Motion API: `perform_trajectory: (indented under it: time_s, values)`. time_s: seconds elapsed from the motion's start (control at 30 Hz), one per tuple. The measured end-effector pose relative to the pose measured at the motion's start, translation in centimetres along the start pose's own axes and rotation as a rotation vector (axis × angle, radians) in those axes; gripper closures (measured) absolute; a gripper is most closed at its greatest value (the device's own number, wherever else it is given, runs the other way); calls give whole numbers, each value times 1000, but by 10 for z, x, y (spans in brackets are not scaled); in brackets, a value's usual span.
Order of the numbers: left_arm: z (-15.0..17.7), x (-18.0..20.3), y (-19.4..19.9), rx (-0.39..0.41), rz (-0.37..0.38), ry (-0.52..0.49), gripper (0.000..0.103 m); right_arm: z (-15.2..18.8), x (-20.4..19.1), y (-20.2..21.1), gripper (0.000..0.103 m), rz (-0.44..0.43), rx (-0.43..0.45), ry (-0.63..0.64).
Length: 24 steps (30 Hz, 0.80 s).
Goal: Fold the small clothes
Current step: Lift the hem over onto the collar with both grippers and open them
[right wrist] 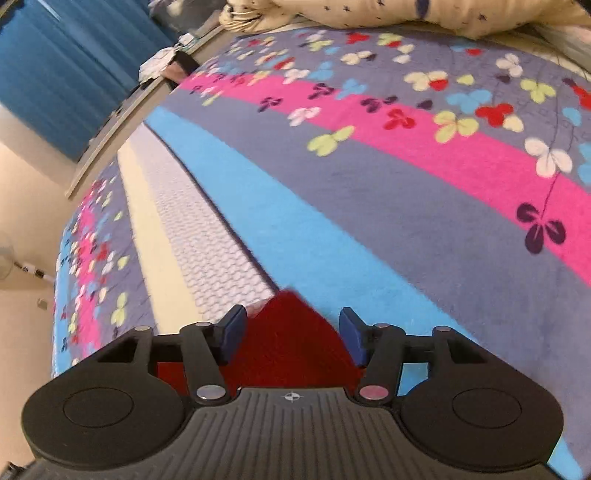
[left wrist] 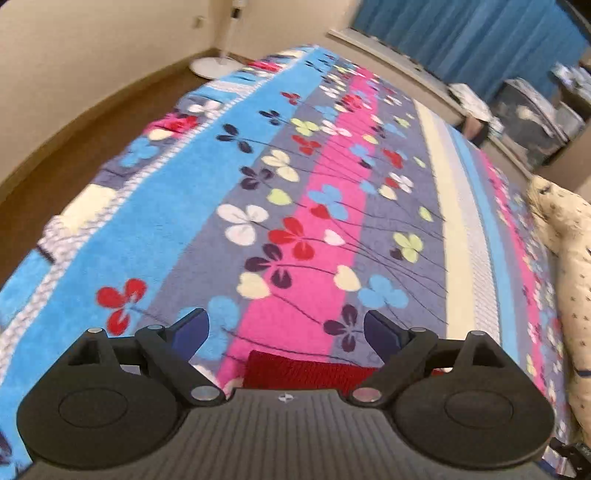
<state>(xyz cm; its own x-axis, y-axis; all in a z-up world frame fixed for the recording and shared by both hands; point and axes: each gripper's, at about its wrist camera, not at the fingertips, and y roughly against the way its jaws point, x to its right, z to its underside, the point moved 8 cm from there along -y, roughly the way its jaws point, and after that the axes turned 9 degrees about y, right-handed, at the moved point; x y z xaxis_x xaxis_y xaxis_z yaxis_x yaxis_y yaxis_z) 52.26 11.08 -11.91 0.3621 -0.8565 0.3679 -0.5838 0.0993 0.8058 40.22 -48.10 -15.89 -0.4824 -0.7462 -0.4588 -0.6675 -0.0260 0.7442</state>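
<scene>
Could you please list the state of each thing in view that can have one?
left gripper: open, holding nothing.
right gripper: open, red garment below, not pinched.
red garment: lying on the bedspread, released.
bedspread: spread flat.
curtain: drawn shut.

text: none legible | sign: small crosshair circle mark on the ribbed housing [left wrist: 286,398] behind each pair of tongs | numbers: none
</scene>
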Motion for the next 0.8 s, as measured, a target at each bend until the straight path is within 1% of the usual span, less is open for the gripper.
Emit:
perform_trajectory:
  time_s: [0.03, 0.07, 0.13, 0.17, 0.23, 0.3, 0.33, 0.37, 0.4, 0.43, 0.47, 0.5, 0.53, 0.57, 0.6, 0.63, 0.67, 0.73, 0.77, 0.8]
  values:
    - [5, -3, 0, 6, -5, -30, 5, 10, 4, -2, 33, -36, -14, 12]
    - [13, -7, -1, 12, -11, -76, 3, 20, 11, -2, 33, -52, -19, 36]
    - [34, -17, -7, 2, -36, -148, 1, 37, 21, -5, 32, -40, -22, 116]
    - [46, -22, -12, -18, -40, -171, 1, 43, 23, -8, 32, -25, -23, 155]
    - [71, -29, -24, -70, -30, -185, 1, 52, 25, -14, 32, 5, -25, 190]
    - [87, -32, -39, -110, -36, -190, 1, 58, 25, -23, 31, -1, -39, 178]
    - [93, -33, -47, -125, -58, -201, 2, 60, 24, -27, 37, 0, -42, 185]
    - [97, -37, -54, -109, -101, -223, 5, 61, 22, -32, 48, 16, -38, 214]
    - [98, -41, -59, -70, -185, -268, 9, 61, 19, -36, 69, 44, -37, 263]
    - [97, -45, -66, -36, -262, -301, 8, 59, 19, -39, 68, 80, -26, 283]
    - [95, -50, -69, -19, -282, -299, 7, 58, 22, -41, 68, 119, -16, 276]
    - [93, -55, -70, -16, -290, -279, 2, 57, 27, -45, 59, 156, -19, 266]
    - [91, -59, -70, -26, -290, -254, 1, 57, 32, -48, 38, 195, -20, 255]
    - [91, -61, -69, -34, -282, -245, 1, 57, 36, -50, 29, 239, -17, 246]
    - [91, -63, -65, -41, -282, -249, 1, 58, 39, -48, 22, 256, -16, 236]
    - [91, -64, -58, -44, -295, -268, 1, 58, 38, -44, 25, 245, -20, 228]
    - [93, -64, -46, -40, -315, -297, 1, 58, 38, -35, 25, 241, -25, 222]
    - [98, -65, -19, -7, -357, -345, 0, 61, 34, -5, 25, 261, -15, 244]
    - [104, -64, 1, 12, -353, -356, 0, 65, 28, 19, 25, 237, 23, 268]
    - [110, -60, 18, 19, -342, -358, 0, 72, 21, 43, 22, 203, 62, 292]
